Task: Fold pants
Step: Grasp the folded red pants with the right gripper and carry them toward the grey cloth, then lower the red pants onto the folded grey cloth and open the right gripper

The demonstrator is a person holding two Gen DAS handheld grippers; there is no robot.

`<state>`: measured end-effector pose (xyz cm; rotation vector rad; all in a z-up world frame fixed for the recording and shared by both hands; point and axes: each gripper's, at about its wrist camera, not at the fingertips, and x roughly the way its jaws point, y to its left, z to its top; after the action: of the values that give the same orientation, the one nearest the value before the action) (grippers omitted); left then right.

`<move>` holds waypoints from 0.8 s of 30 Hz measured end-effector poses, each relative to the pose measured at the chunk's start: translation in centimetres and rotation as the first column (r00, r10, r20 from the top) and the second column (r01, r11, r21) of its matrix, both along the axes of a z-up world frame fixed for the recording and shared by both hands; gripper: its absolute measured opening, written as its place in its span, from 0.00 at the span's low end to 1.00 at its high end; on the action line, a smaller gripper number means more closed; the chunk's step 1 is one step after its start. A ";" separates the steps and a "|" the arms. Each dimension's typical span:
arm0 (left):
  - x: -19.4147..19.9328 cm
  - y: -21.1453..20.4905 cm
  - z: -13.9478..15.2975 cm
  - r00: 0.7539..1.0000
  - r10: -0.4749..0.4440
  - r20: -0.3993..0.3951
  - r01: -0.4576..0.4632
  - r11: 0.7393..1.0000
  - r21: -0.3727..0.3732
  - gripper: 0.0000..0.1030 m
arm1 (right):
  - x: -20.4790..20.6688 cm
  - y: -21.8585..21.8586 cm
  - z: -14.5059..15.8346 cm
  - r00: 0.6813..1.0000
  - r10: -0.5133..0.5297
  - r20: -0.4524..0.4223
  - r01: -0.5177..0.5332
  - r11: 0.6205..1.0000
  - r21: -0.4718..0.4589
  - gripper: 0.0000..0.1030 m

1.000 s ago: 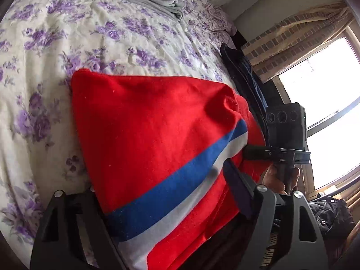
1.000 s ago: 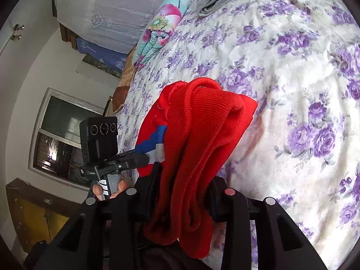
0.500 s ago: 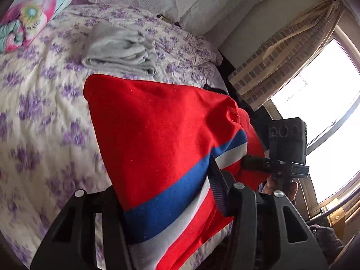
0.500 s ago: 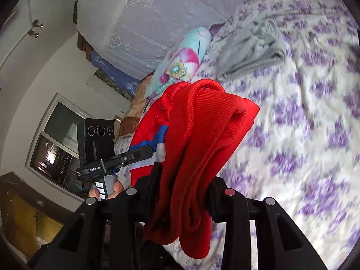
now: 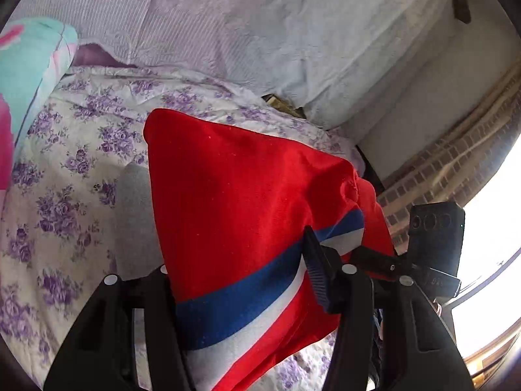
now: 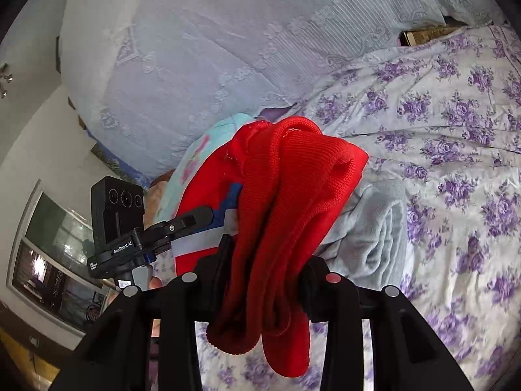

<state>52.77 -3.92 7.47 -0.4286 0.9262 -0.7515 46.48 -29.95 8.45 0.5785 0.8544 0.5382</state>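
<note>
The red pants [image 5: 234, 202] with a blue and white stripe hang folded between my two grippers, lifted above the floral bed. My left gripper [image 5: 241, 280] is shut on the striped side of the pants. My right gripper [image 6: 263, 260] is shut on a bunched red edge of the pants [image 6: 286, 195], which droops below the fingers. The right gripper also shows in the left wrist view [image 5: 384, 260] at the pants' far end, and the left gripper shows in the right wrist view [image 6: 182, 224].
A folded grey garment [image 6: 377, 238] lies on the purple-flowered bedspread [image 6: 456, 114] just under the pants. A teal and pink pillow [image 5: 22, 91] sits at the left. A pale quilted headboard cover [image 5: 260, 26] stands behind. A window and curtain [image 5: 456, 163] are at the right.
Both grippers have lifted and carried the pants toward the head of the bed, over the grey garment. The headboard now fills the upper views.
</note>
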 end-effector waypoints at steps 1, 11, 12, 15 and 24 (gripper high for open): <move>1.5 -0.2 -1.7 1.000 -0.003 -0.022 0.003 1.000 0.009 0.52 | 1.6 -0.2 -1.5 1.000 -0.013 -0.018 0.013 1.000 -0.005 0.37; 4.9 2.1 -9.0 0.991 0.068 -0.117 -0.074 0.997 -0.040 0.79 | 2.4 -2.8 -6.7 0.991 -0.132 -0.008 0.132 0.990 -0.044 0.70; 4.1 2.9 -7.7 0.992 0.092 -0.086 -0.096 0.995 -0.040 0.81 | 1.5 -3.4 -5.7 0.987 -0.161 0.014 0.162 0.985 -0.065 0.73; 1.2 6.0 -3.7 0.983 0.182 -0.005 -0.182 0.982 -0.045 0.89 | -2.1 -4.8 -2.4 0.978 -0.200 0.055 0.205 0.974 -0.102 0.76; -17.3 8.1 1.2 0.969 0.225 0.105 -0.229 0.973 0.028 0.95 | -21.6 -2.5 2.9 0.975 -0.109 0.192 0.154 0.958 -0.240 0.94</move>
<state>35.42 4.16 8.64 -0.4487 0.7808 -0.5396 24.86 -32.43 11.36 0.3437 0.6967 0.3451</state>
